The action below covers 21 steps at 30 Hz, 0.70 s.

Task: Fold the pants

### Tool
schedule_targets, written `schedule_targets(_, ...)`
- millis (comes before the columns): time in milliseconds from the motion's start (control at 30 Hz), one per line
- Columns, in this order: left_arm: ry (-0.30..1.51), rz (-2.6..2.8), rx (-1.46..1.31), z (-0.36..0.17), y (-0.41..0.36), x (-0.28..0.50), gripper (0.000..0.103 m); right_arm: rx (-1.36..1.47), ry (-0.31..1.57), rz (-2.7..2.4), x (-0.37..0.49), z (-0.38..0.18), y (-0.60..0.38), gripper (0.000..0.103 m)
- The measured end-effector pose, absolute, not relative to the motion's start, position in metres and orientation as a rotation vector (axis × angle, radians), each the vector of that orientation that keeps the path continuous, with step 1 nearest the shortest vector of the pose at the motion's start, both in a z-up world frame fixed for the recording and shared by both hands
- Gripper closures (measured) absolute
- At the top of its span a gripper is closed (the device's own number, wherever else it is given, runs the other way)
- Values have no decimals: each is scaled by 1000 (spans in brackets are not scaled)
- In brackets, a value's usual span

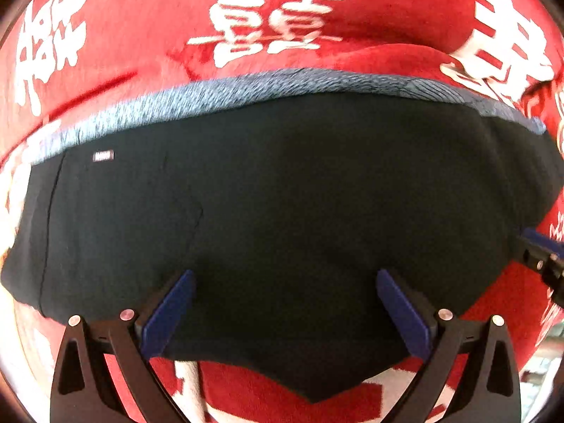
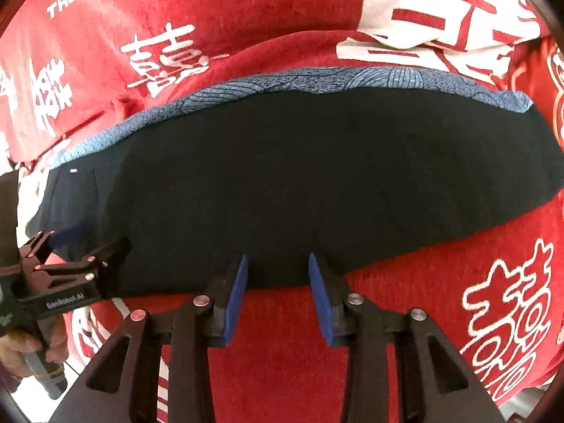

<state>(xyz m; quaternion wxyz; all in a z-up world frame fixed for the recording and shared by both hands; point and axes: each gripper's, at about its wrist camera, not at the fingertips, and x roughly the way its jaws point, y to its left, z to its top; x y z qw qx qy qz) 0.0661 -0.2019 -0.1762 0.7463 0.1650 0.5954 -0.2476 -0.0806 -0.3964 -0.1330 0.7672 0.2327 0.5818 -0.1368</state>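
Dark navy pants (image 1: 282, 194) lie folded on a red blanket, with a blue patterned layer (image 1: 282, 83) showing along their far edge. They also show in the right wrist view (image 2: 299, 176). My left gripper (image 1: 284, 278) is open wide, its blue pads over the near edge of the pants, holding nothing. My right gripper (image 2: 277, 261) is open, its blue pads at the pants' near edge, empty. The left gripper also shows in the right wrist view (image 2: 88, 246), at the pants' left end. The right gripper's tip shows at the right edge of the left wrist view (image 1: 539, 250).
The red blanket (image 1: 148, 24) with white characters covers the whole surface under the pants and shows in the right wrist view (image 2: 440, 282) too. A small white label (image 1: 103, 155) sits on the pants near their left end. A hand (image 2: 21, 345) holds the left gripper's handle.
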Motion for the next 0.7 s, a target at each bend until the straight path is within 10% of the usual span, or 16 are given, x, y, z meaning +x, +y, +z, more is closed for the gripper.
schedule_targets(333,1367,-553,404,-166,-211,83,0,551,1302,-265,-62,-128,-392,36)
schedule_targets(700,1247,-467,349,-157,-297,170,0,614,1195,-235,15,-123,-492,73)
